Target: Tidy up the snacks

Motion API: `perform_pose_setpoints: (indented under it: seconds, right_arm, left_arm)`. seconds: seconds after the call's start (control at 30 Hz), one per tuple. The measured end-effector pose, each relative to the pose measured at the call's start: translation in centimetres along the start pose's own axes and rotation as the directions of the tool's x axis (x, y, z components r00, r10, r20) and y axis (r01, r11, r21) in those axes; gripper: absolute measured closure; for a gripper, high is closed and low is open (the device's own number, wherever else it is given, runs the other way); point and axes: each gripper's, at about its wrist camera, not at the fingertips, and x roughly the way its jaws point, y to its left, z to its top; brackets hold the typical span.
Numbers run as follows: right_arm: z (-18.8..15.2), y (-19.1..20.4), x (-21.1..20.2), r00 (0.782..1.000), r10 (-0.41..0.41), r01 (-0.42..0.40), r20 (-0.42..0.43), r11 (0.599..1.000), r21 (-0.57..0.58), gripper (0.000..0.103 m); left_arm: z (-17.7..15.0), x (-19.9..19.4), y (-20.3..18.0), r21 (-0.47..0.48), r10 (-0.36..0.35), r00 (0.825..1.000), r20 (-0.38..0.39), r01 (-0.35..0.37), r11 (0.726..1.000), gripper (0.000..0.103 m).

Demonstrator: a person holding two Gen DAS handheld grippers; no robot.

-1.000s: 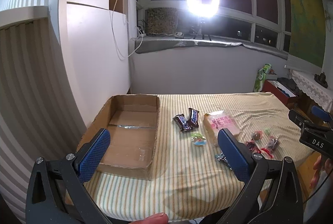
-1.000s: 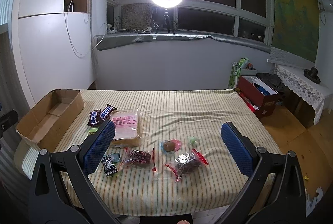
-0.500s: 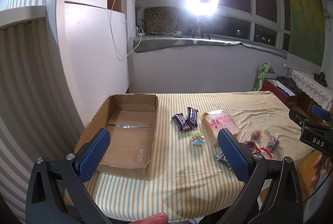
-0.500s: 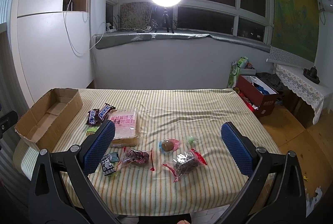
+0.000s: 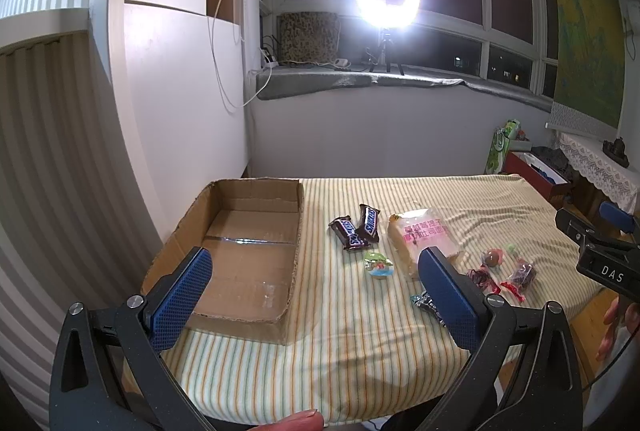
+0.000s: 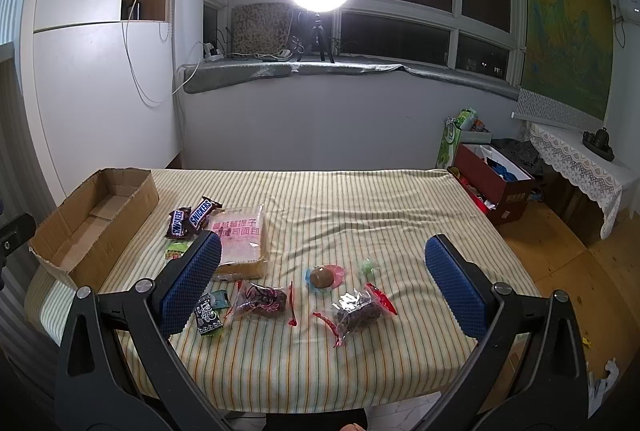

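Grippers level above table (image 6: 320, 199) | left gripper (image 5: 316, 287) agape | right gripper (image 6: 324, 283) agape

A table cloth (image 6: 360, 215) of cream fabric with thin orange and green stripes. A plain brown cardboard box (image 5: 240, 251). Two dark brown Snickers bars (image 6: 192, 221) with blue and white lettering. A clear bread bag (image 6: 240, 241) printed pink. Black gripper frames carry blue, dimple-textured pads (image 6: 454, 291).
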Motion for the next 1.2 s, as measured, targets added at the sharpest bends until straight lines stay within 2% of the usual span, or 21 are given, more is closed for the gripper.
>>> perform_pose_setpoints:
  seconds: [1.2]
  right_arm:
    - [-0.11,-0.11,-0.04,1.000,0.000,0.000,-0.004,1.000,0.003,0.000]
  left_arm:
    - [-0.24,-0.25,-0.21,0.000,0.000,1.000,-0.003,0.000,1.000,0.001]
